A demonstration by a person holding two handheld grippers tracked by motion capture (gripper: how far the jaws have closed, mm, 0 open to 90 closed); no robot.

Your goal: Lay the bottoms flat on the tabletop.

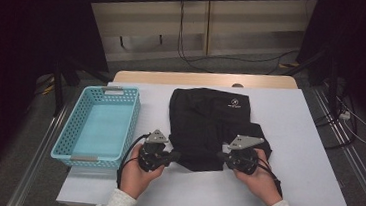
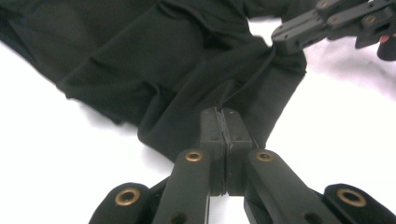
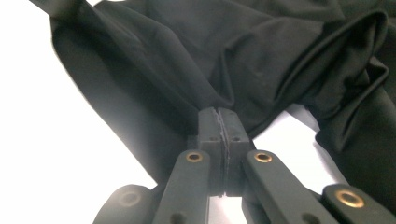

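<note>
A black garment with a small white logo lies folded on the white table. My left gripper is at its near left edge, and in the left gripper view the jaws are shut on a fold of the black fabric. My right gripper is at the near right edge; in the right gripper view its jaws pinch the cloth too. The left gripper view also shows the right gripper gripping the fabric farther off.
A light blue perforated basket stands on the table's left side, close to my left hand. Bare white table extends to the right of the garment and in front of it. Cables lie on the floor beyond the table's far edge.
</note>
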